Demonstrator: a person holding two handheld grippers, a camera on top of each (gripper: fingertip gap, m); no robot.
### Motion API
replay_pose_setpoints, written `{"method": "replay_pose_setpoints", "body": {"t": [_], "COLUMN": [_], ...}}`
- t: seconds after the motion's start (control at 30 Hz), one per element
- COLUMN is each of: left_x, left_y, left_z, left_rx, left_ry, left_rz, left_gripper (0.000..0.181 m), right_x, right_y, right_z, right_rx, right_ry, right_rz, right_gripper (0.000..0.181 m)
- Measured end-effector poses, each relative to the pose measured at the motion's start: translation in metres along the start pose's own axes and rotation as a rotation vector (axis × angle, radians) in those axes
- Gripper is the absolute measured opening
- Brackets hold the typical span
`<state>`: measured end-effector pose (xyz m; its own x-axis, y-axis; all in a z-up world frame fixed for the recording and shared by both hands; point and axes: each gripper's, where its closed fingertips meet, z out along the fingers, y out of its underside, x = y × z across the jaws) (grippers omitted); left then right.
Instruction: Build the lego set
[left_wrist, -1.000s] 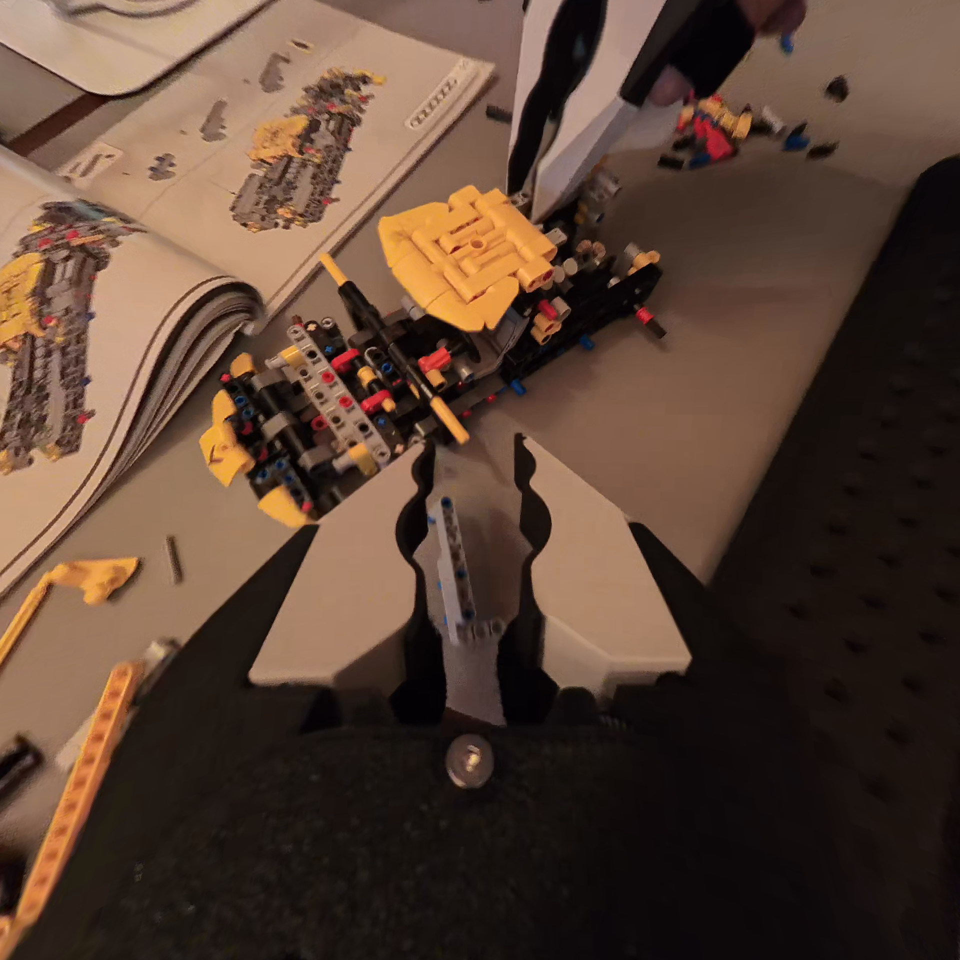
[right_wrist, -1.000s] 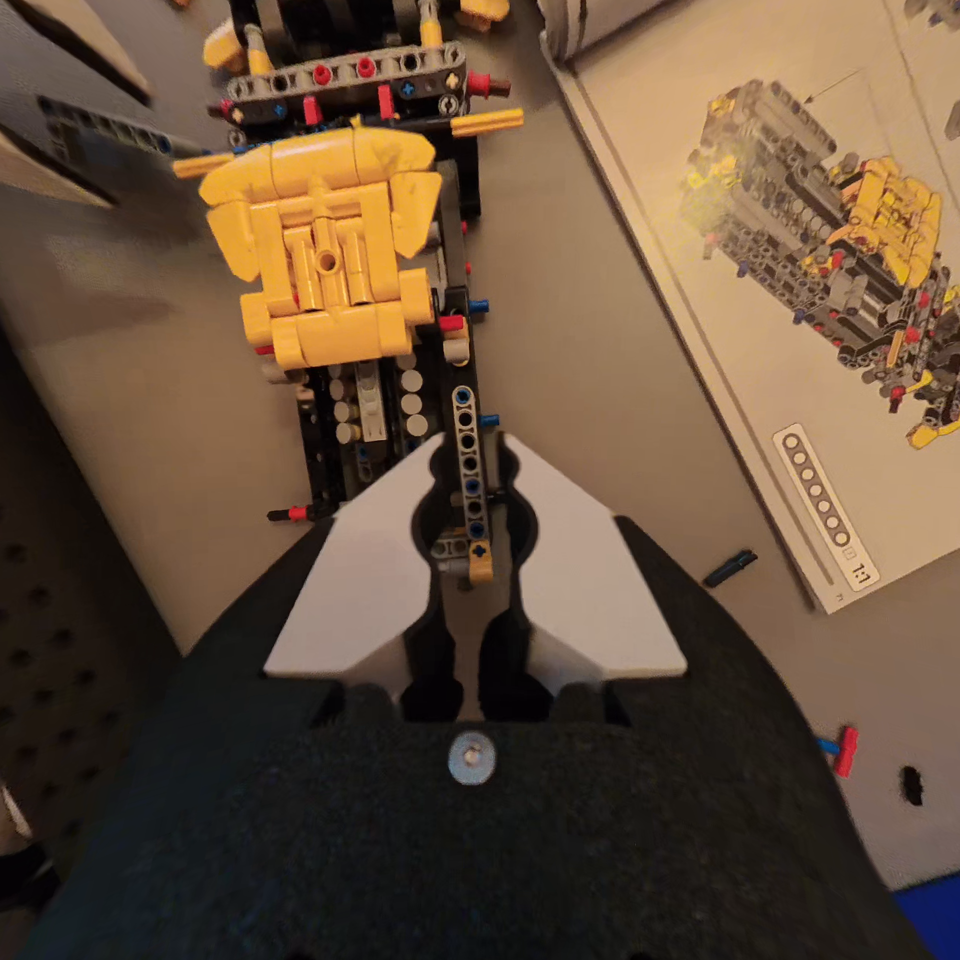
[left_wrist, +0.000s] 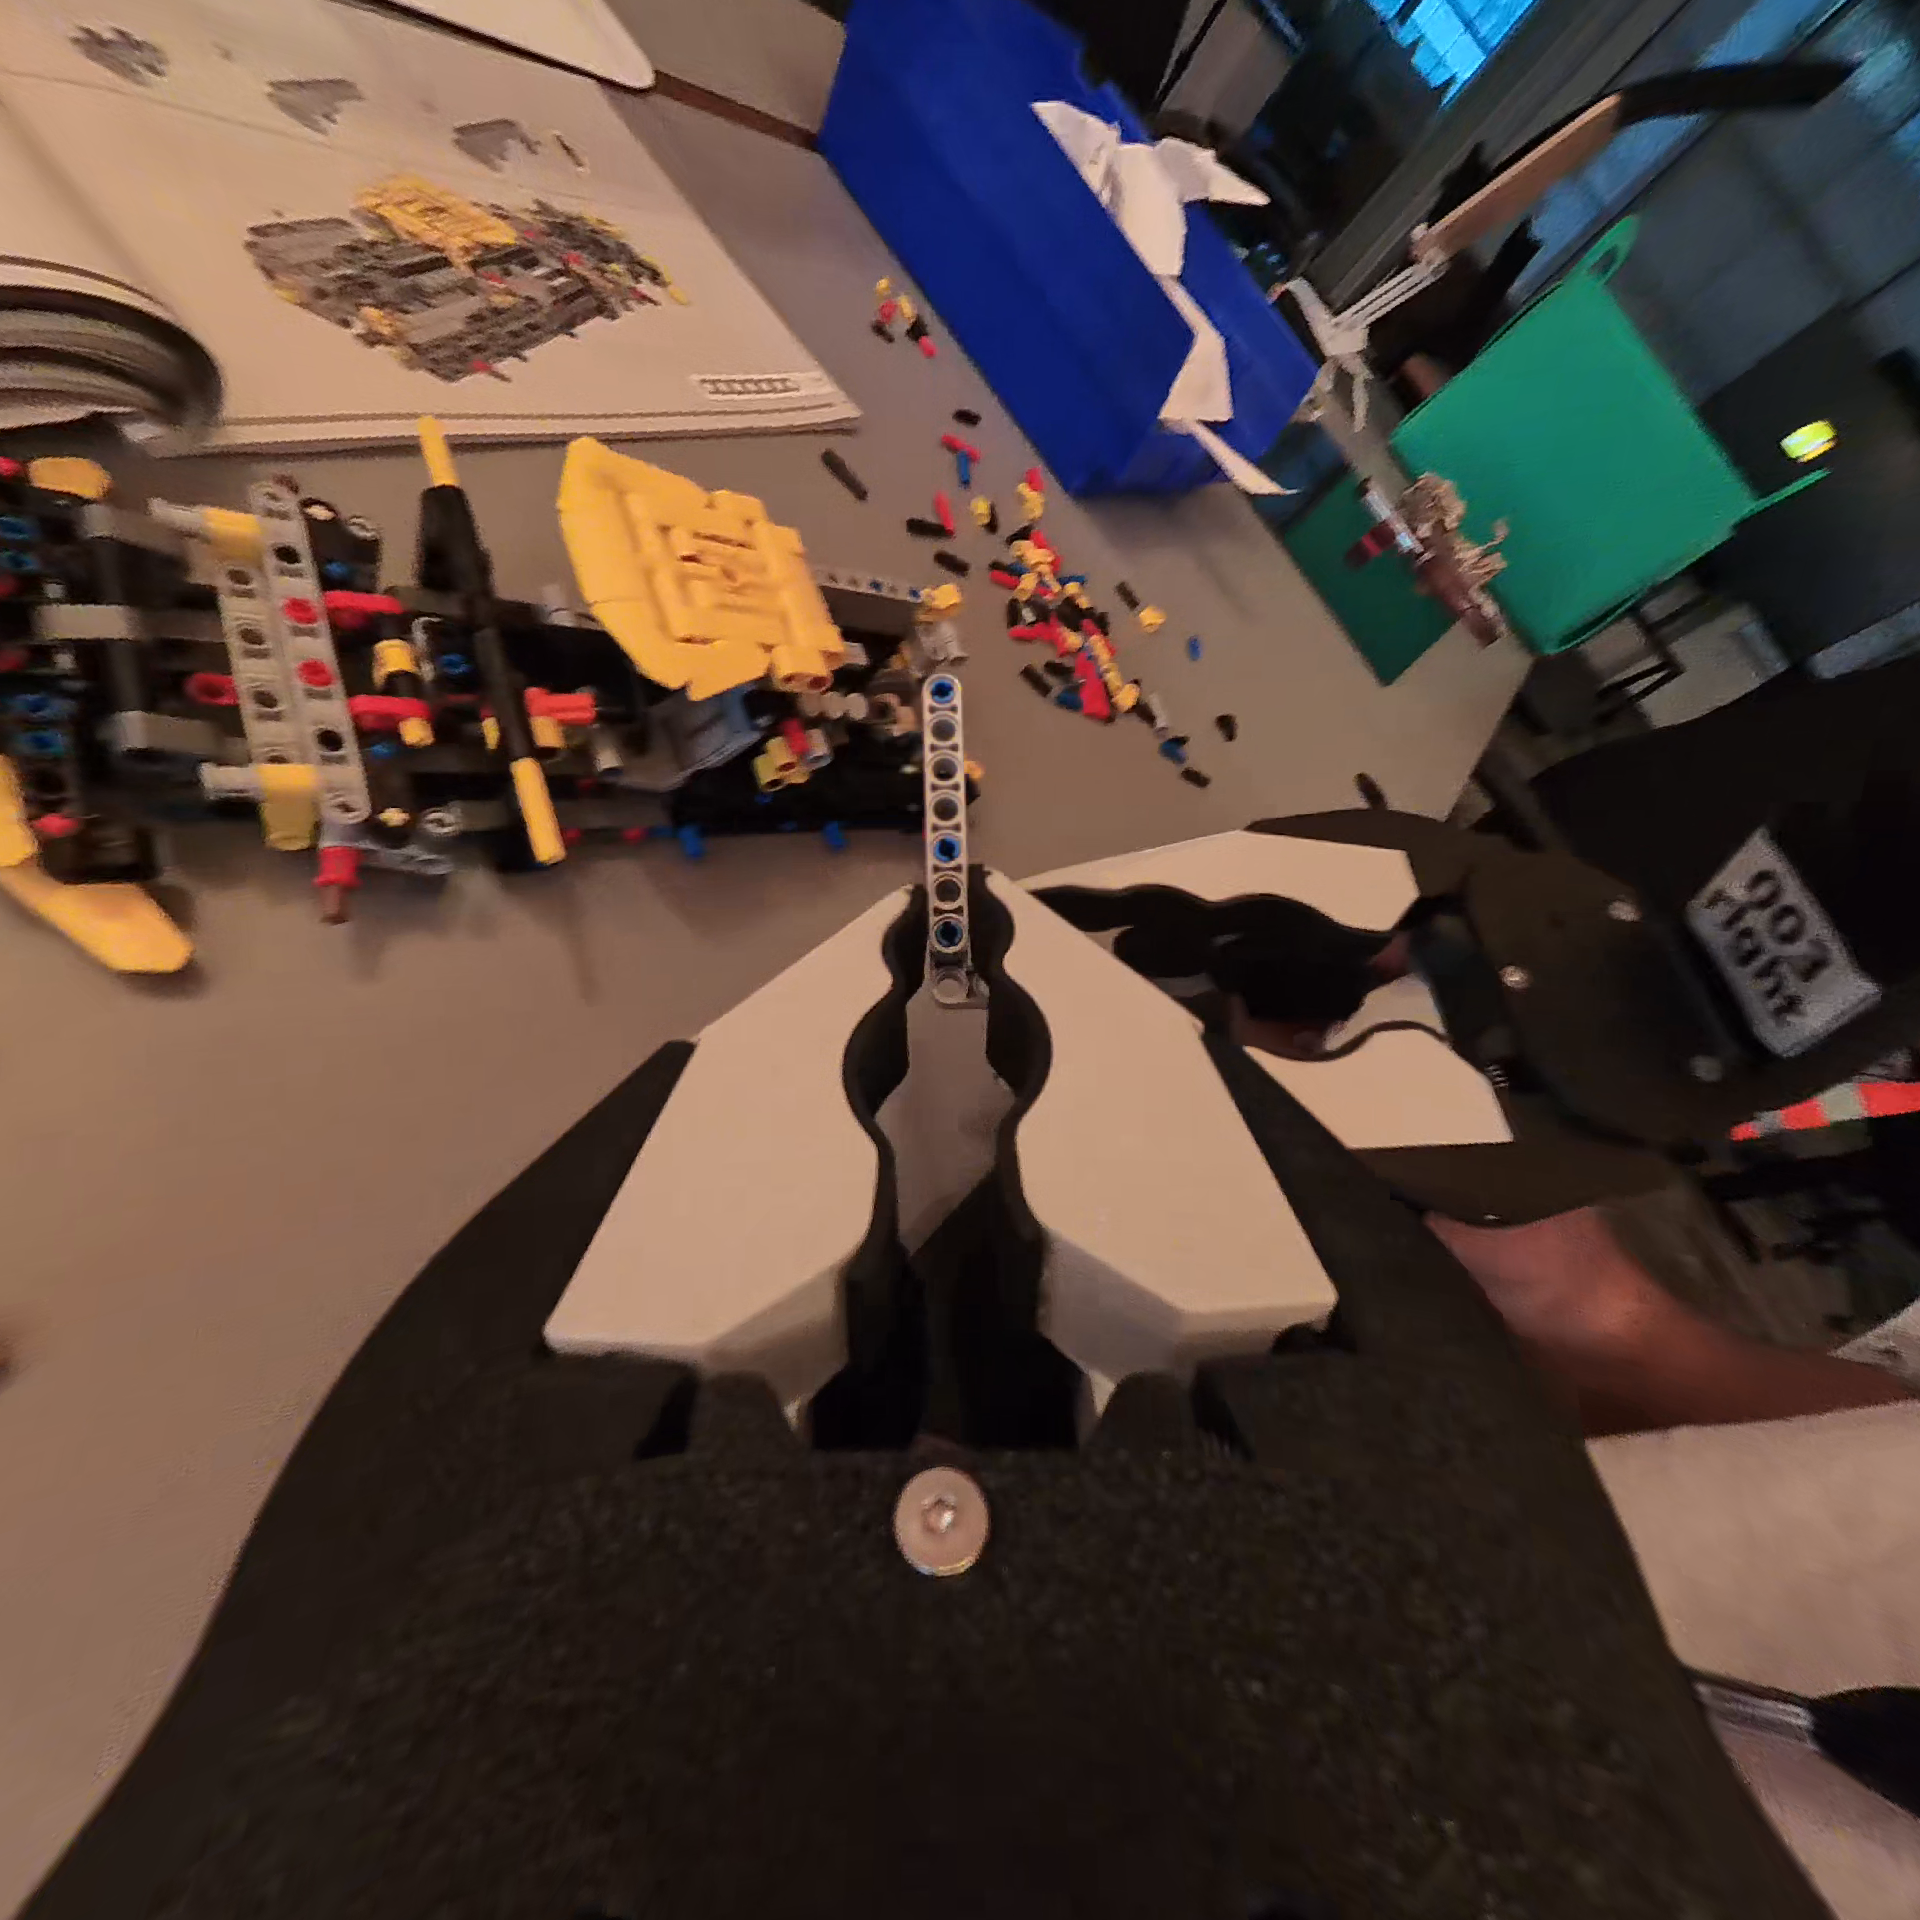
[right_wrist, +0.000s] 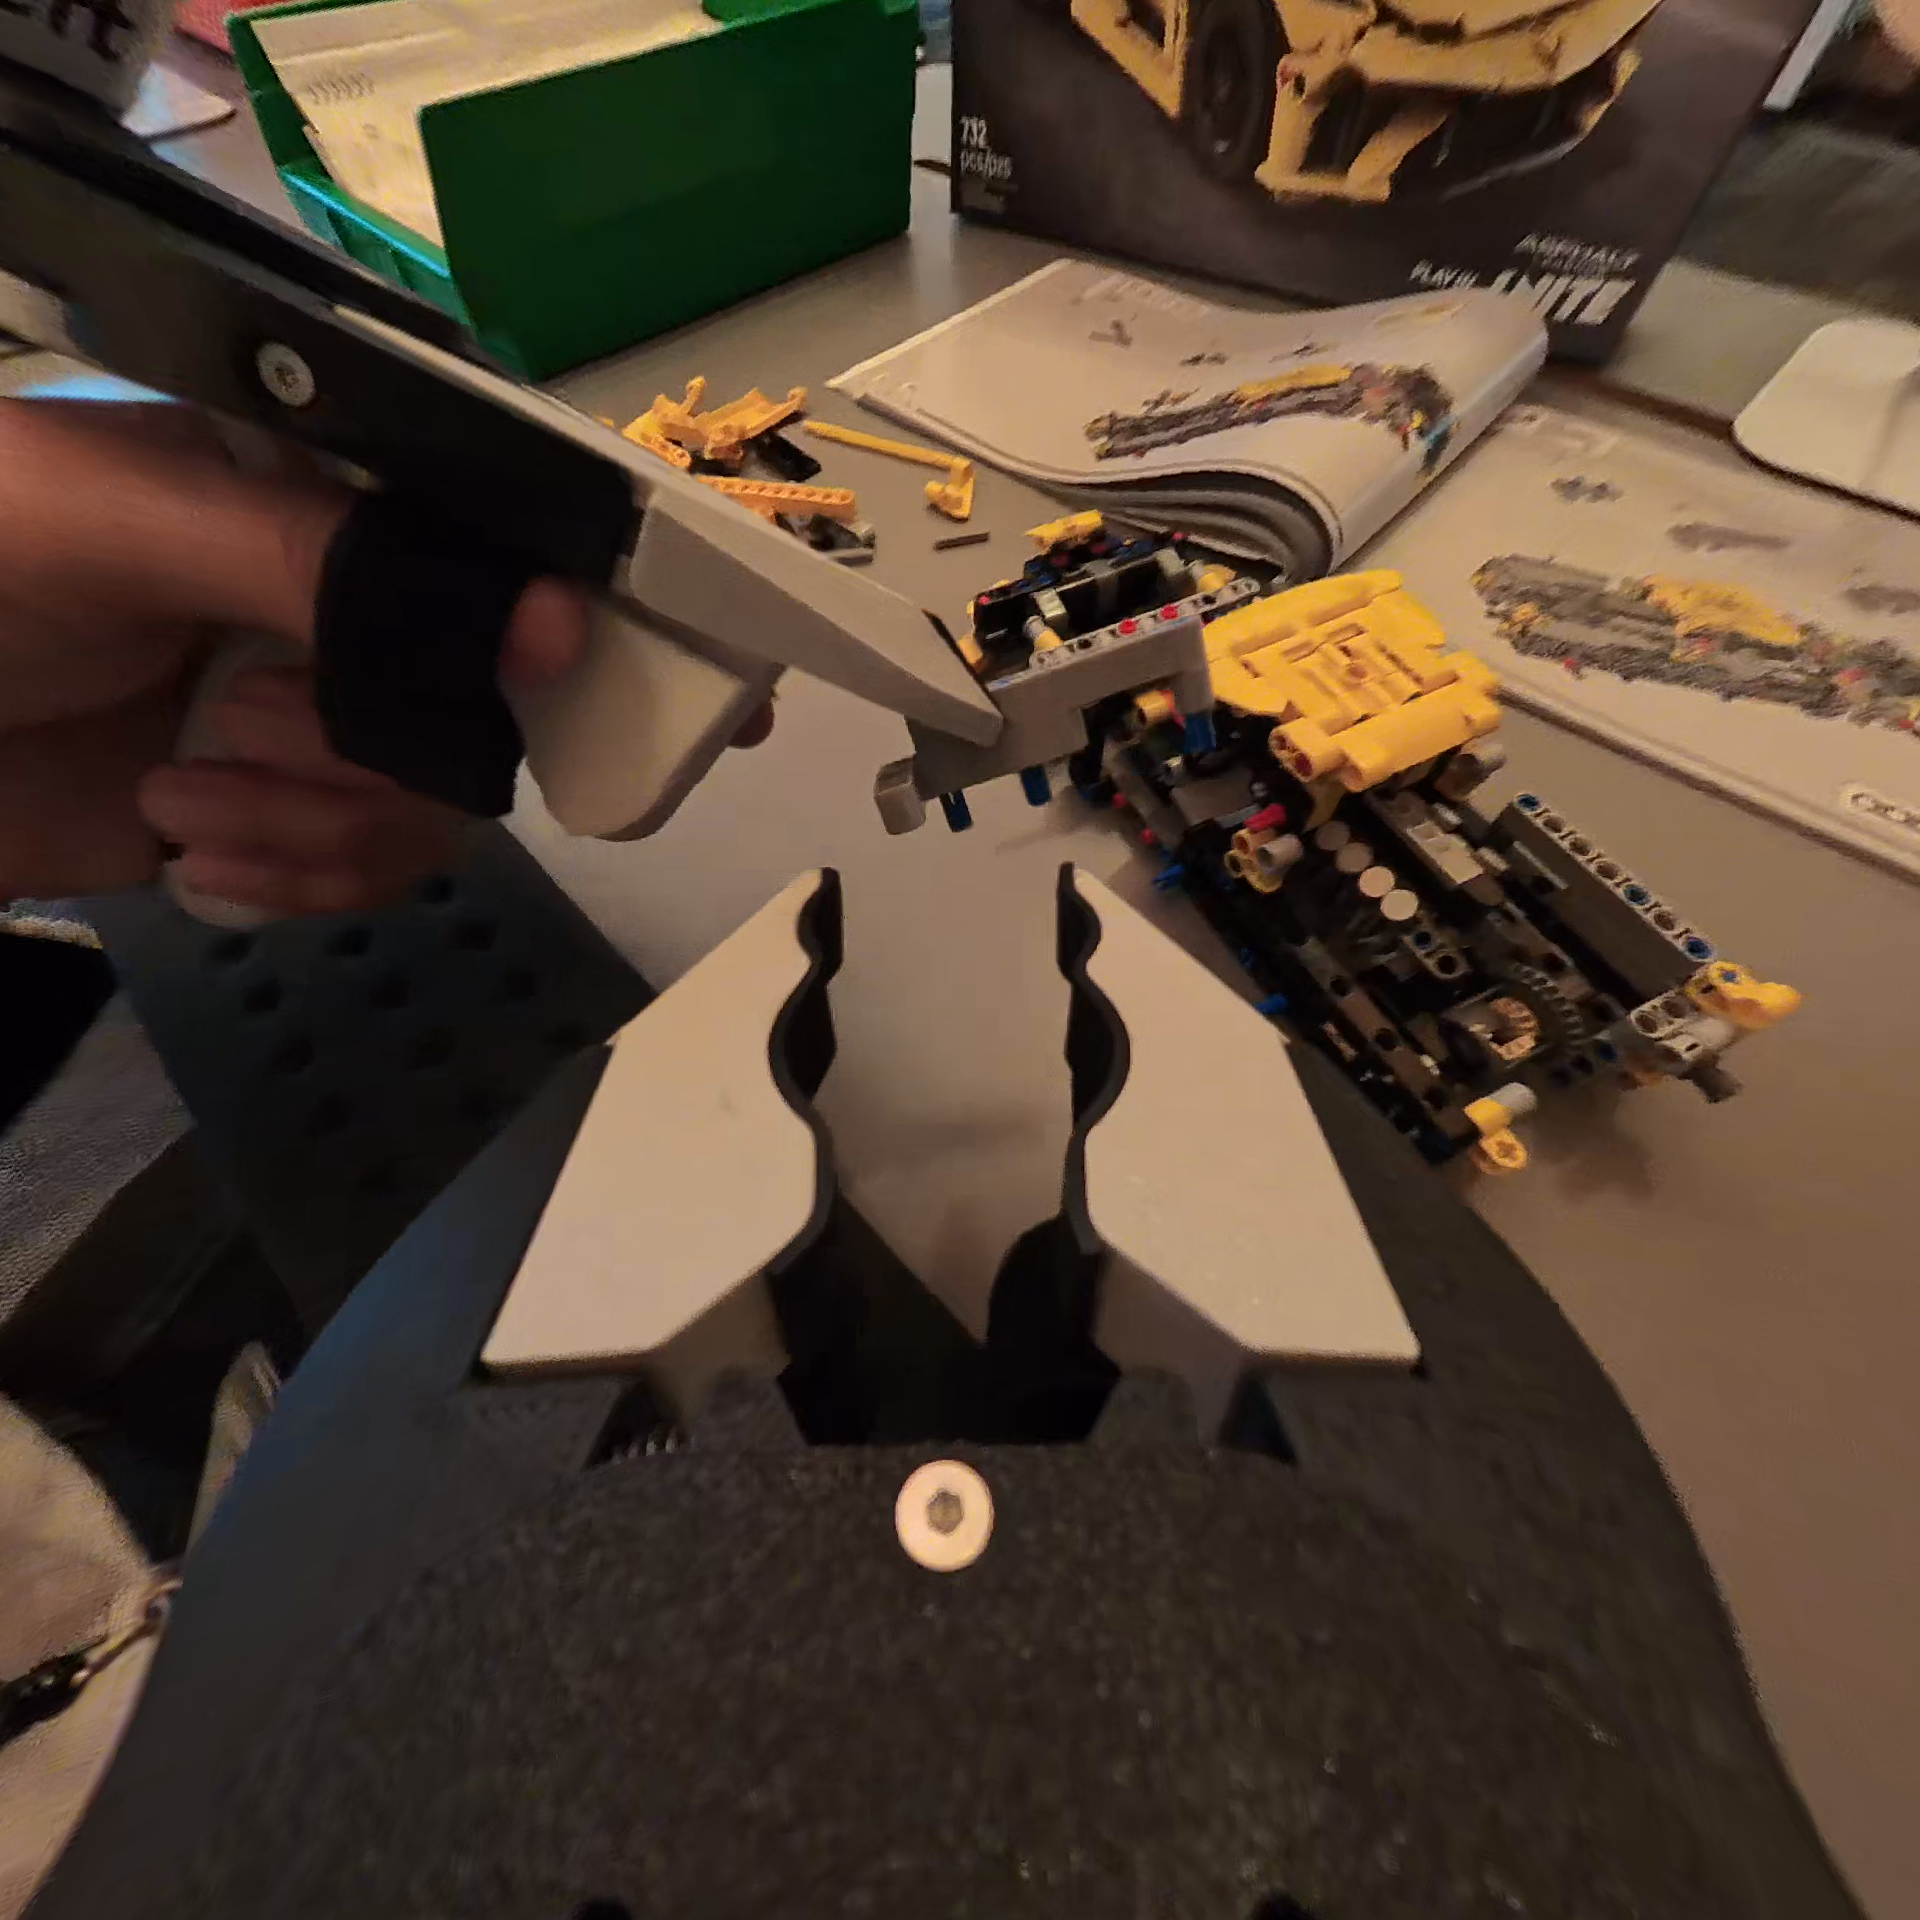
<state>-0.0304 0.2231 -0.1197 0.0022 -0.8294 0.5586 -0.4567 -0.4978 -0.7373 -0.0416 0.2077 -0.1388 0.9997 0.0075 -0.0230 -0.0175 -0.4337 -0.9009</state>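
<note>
— spreading across most of the grey table (right_wrist: 1558, 1299) is the half-built lego car (right_wrist: 1382, 883), black frame with a yellow panel block on top, lying flat. see it?

— yes. behind it the open instruction booklet (right_wrist: 1247, 416), and farther back the set's box (right_wrist: 1351, 156) standing upright. a green bin (right_wrist: 665, 187) sits off to the left of the box.

— in the left wrist view there is also a blue bin (left_wrist: 997, 229) with crumpled white paper in it, past the booklet's corner.

— and the tools?

— the right gripper (right_wrist: 945, 894) hangs over bare table just beside the car's near flank, its jaws apart, nothing between them.

— the left gripper (left_wrist: 948, 914)?

— jaws together, clamped on a light grey beam assembly (left_wrist: 943, 821) with blue pins. a hand (right_wrist: 208, 665) grips its handle. the piece is held above the table at the car's near side; from the right wrist view it looks l-shaped, and i cannot tell whether it touches the car.

— small stuff?

— a scatter of loose red, yellow and black pieces (left_wrist: 1060, 613) between the car and the blue bin, and a few yellow beams (right_wrist: 748, 457) near the green bin.
</note>
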Motion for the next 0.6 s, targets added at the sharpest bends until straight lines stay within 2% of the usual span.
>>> {"method": "replay_pose_setpoints", "body": {"t": [0.2, 0.43, 0.47, 0.6], "left_x": [0.017, 0.019, 0.019, 0.026], "left_y": [0.006, 0.011, 0.012, 0.010], "left_z": [0.012, 0.021, 0.023, 0.025], "left_rx": [-0.015, -0.054, -0.065, -0.093], "left_ry": [0.109, 0.072, 0.073, 0.139], "left_rz": [-0.085, 0.002, 0.017, 0.173], "left_gripper": [0.007, 0.008, 0.009, 0.012], "right_x": [0.002, 0.007, 0.007, 0.014], "right_y": [-0.004, 0.005, 0.006, 0.008], "right_z": [-0.009, -0.013, -0.014, -0.021], "right_rx": [0.046, 0.013, 0.000, -0.008], "right_ry": [-0.070, -0.119, -0.140, -0.249], "right_rz": [0.008, -0.029, -0.040, -0.081], "right_gripper": [0.022, 0.015, 0.008, 0.007]}}
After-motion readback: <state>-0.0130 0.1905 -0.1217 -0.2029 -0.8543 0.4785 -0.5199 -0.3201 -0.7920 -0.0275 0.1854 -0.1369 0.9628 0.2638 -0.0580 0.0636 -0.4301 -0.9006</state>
